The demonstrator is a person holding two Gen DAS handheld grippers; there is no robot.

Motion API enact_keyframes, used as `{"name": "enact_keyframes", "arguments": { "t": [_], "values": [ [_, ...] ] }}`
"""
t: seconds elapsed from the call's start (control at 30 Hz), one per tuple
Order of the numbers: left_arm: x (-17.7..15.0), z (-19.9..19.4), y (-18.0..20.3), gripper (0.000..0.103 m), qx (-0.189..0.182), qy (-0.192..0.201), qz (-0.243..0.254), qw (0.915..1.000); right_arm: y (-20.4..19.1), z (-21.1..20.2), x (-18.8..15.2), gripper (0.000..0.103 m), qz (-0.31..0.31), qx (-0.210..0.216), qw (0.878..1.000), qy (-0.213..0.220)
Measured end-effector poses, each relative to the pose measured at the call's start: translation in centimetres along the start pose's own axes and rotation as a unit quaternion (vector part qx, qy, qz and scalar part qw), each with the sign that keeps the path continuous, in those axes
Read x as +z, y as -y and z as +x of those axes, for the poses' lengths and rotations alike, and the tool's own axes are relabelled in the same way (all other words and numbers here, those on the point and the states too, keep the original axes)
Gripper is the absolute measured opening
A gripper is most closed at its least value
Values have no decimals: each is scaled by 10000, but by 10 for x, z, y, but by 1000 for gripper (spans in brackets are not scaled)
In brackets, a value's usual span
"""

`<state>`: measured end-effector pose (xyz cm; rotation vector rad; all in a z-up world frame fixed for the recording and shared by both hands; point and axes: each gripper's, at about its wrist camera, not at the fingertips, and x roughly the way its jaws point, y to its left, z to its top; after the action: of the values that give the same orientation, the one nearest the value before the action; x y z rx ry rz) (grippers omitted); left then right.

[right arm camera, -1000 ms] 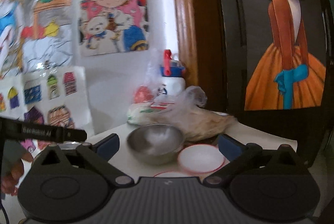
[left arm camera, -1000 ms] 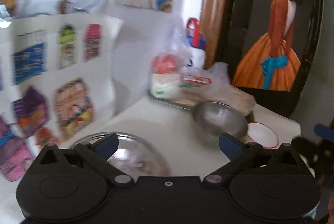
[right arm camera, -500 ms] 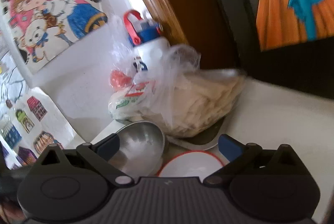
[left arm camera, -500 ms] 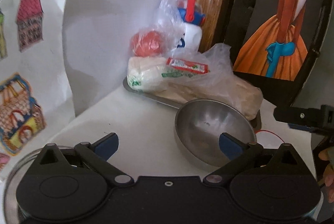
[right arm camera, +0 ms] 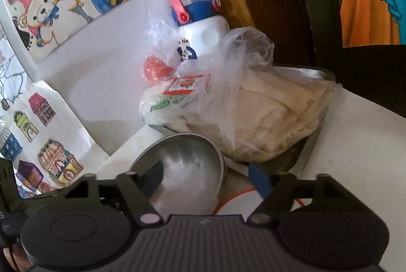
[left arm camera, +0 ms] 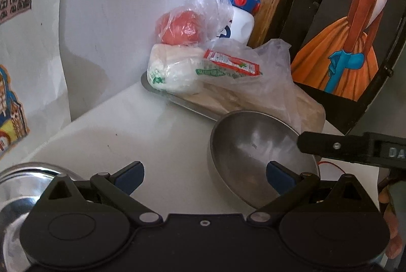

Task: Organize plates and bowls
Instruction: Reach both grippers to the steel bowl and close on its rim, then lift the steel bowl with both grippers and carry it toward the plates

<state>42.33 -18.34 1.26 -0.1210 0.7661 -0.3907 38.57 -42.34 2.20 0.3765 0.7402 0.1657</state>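
On the left, a shiny round steel lid point(left arm camera: 22, 185) lies on the white table point(left arm camera: 152, 130). The left gripper point(left arm camera: 204, 177) hovers low with fingers spread wide — the right pad sits over the smooth, dull-grey steel bowl point(left arm camera: 253, 145). The right gripper point(right arm camera: 205, 177) reaches in level, jaws apart and empty, straddling that bowl's rim beside the red-rimmed white plate point(right arm camera: 243, 203). Behind — crinkled plastic bags of food point(right arm camera: 253, 114) on a metal tray point(right arm camera: 302, 152) and a white bottle point(right arm camera: 203, 33).

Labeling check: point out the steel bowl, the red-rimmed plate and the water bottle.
steel bowl point(left arm camera: 253, 145), left wrist view, inner wall.
red-rimmed plate point(right arm camera: 243, 206), right wrist view, white face near the rim.
water bottle point(right arm camera: 203, 31), right wrist view, white body.
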Motion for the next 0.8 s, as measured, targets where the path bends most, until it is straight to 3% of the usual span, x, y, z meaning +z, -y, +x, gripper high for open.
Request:
{"name": "enact_keyframes", "arguments": {
  "t": [0.13,0.27,0.4,0.5,0.67,0.73,0.8],
  "values": [
    [0,2,-1,96,-77,1,-68,9999,-1,5,0,58,-26,-69,9999,-92],
    [0,2,-2,87,-113,-15,-147,9998,-1,9,-2,51,-29,-127,9998,-157],
    [-1,3,-3,78,-157,-55,-236,9996,-1,12,-4,51,-16,-165,9997,-169],
    [-1,4,-3,66,-172,-64,-271,9995,-2,13,-5,46,-18,-184,9997,-171],
    [-1,6,-3,30,-233,-107,-364,9990,-2,15,-7,25,7,-275,9995,-153],
    [-1,6,-3,22,-261,-88,-427,9987,0,15,-7,21,93,-245,9995,-157],
    [-1,5,-3,20,-218,-66,-492,9985,0,14,-8,17,147,-265,9995,-130]
  ]
}}
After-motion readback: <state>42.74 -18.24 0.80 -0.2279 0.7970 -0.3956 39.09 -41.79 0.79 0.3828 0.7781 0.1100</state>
